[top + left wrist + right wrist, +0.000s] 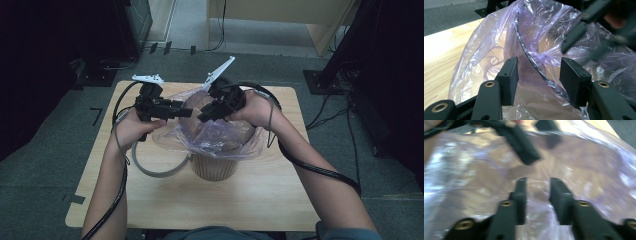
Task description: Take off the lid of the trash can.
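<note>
Black hand-held gripper (pixel 187 113), brass screws

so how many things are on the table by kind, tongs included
tongs: 2, left tongs and right tongs, both over the bin's mouth
plastic bag: 1, purple and see-through, lining the bin
ribbed bin: 1, beige
total: 4

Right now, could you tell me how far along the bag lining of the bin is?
Done: the purple bag already sits in the bin, its edge draped over the near rim. In hand: the left gripper and right gripper hover over the bag's mouth, jaws apart in both gripper views, gripping nothing. Left: the bunched film at the far rim apparently needs spreading and folding down.
</note>
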`<state>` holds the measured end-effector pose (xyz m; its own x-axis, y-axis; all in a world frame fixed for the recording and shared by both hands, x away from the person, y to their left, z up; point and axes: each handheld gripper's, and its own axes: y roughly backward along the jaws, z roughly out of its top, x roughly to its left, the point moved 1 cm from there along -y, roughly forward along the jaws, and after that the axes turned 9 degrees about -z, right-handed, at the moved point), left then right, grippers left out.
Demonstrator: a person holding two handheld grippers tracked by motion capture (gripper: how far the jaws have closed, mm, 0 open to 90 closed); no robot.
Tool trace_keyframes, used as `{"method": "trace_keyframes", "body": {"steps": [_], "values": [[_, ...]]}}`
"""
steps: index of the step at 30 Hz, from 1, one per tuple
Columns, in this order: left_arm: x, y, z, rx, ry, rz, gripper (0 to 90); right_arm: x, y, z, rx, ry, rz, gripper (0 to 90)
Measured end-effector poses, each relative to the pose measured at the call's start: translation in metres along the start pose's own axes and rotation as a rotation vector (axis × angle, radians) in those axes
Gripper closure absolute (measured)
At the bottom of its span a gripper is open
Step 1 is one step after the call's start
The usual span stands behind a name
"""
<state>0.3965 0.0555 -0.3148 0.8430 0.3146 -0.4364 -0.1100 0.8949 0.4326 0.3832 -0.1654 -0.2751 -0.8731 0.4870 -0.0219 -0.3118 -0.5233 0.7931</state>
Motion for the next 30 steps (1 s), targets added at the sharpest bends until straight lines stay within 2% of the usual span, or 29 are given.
{"method": "trace_keyframes", "body": {"steps": [2, 3, 5, 7, 8, 10, 11, 12, 13, 14, 15, 17, 18, 20, 23, 25, 27, 28, 30], "values": [[0.000, -0.001, 0.000, 0.003, -0.001, 0.000, 48.4, -0.010, -0.007, -0.005, 0.018, -0.025, -0.022, 74.9], [0.000, -0.001, 0.000, 0.004, -0.002, -0.004, 47.9, -0.013, -0.012, -0.007, 0.038, -0.044, -0.016, 74.1], [0.000, -0.001, 0.000, 0.006, -0.003, -0.005, 48.2, -0.016, -0.021, -0.007, 0.029, -0.097, 0.008, 72.3], [0.000, -0.002, 0.001, 0.006, 0.000, -0.004, 48.2, -0.016, -0.026, -0.007, 0.037, -0.099, 0.000, 71.3], [0.000, -0.002, 0.001, 0.006, 0.000, -0.005, 48.2, -0.018, -0.037, -0.008, 0.068, -0.097, -0.010, 68.9], [0.000, -0.001, 0.000, 0.007, -0.001, -0.006, 48.2, -0.020, -0.043, -0.009, 0.080, -0.103, -0.010, 66.8], [0.000, -0.001, 0.000, 0.005, 0.000, -0.006, 48.2, -0.022, -0.049, -0.010, 0.099, -0.118, -0.013, 62.8], [0.000, -0.001, 0.000, 0.003, 0.001, -0.007, 48.1, -0.025, -0.056, -0.012, 0.116, -0.148, -0.016, 47.4], [0.000, -0.001, 0.000, 0.003, 0.001, -0.007, 48.0, -0.025, -0.056, -0.012, 0.116, -0.148, -0.016, 47.4], [0.000, -0.001, 0.000, 0.004, 0.002, -0.008, 48.0, -0.026, -0.058, -0.011, 0.126, -0.171, -0.005, 38.6], [0.001, -0.002, 0.000, 0.003, 0.002, -0.008, 47.8, -0.025, -0.060, -0.010, 0.106, -0.213, 0.001, 28.7], [0.001, -0.002, 0.000, 0.001, 0.004, -0.009, 47.3, -0.023, -0.057, -0.006, 0.067, -0.247, -0.001, 25.0], [0.001, -0.002, 0.000, 0.001, 0.005, -0.007, 47.1, -0.021, -0.052, -0.004, 0.062, -0.247, 0.006, 24.9], [0.001, -0.003, 0.000, 0.003, 0.004, -0.004, 47.1, -0.019, -0.044, -0.003, 0.050, -0.209, 0.018, 24.8], [0.000, -0.003, 0.001, 0.009, 0.000, 0.006, 46.8, -0.018, -0.030, -0.003, 0.038, -0.133, 0.019, 25.0], [-0.001, -0.003, 0.001, 0.006, 0.001, 0.006, 45.0, -0.016, -0.014, -0.005, 0.005, -0.051, 0.001, 25.0], [-0.003, -0.003, 0.002, 0.008, -0.003, 0.008, 44.7, -0.017, -0.011, -0.005, 0.001, -0.042, -0.005, 25.1], [-0.005, -0.002, 0.002, 0.008, -0.007, 0.009, 43.5, -0.017, -0.003, -0.008, -0.012, -0.014, -0.014, 25.1], [-0.007, -0.001, 0.003, 0.008, -0.014, 0.013, 43.0, -0.019, 0.003, -0.010, -0.021, -0.003, -0.023, 25.7]]}}
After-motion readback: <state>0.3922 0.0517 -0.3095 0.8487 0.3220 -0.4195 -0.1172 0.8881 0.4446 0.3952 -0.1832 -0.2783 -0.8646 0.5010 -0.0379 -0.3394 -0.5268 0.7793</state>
